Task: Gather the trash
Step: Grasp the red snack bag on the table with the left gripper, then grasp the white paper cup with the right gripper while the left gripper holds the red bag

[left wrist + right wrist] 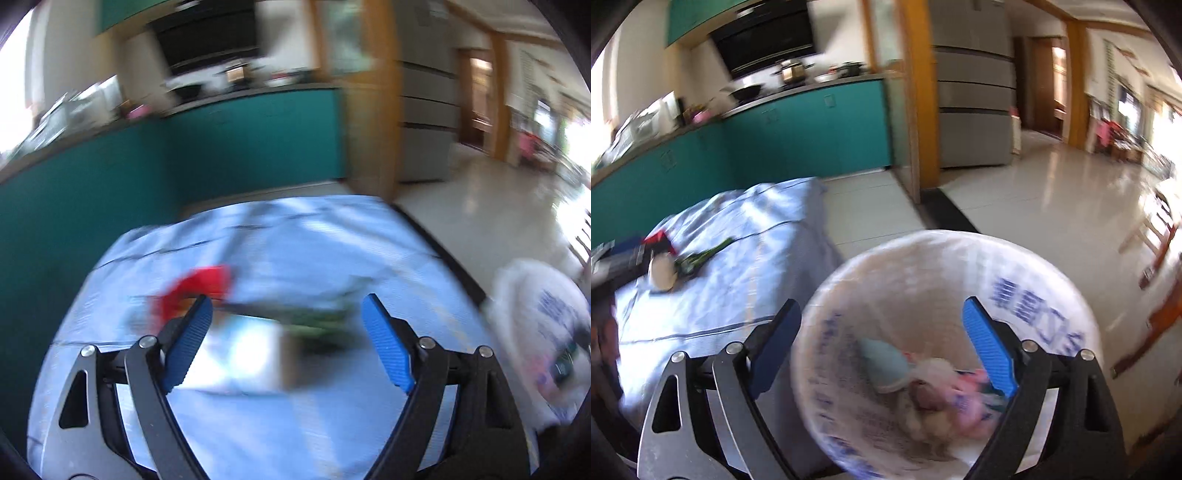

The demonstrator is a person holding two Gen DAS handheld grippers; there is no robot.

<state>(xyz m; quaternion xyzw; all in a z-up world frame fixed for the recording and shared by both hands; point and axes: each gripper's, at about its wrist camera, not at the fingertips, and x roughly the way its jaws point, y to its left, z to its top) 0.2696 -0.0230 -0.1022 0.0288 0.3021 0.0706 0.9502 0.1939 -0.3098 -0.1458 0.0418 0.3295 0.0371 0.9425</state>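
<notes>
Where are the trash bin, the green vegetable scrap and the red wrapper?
trash bin (1067,291): right wrist view, bag-lined inner wall.
green vegetable scrap (701,255): right wrist view, middle of stalk.
red wrapper (195,286): left wrist view, blurred centre.

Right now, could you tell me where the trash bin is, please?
The white-lined trash bin stands on the floor beside the blue-covered table, on its right, directly below the open right gripper.

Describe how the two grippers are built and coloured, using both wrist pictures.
The left gripper and right gripper look alike: two ribbed blue pads on black angled fingers, joined to black links by round silver pins, with grey side plates cut with triangular holes. No cables, markings or sleeves are visible.
</notes>
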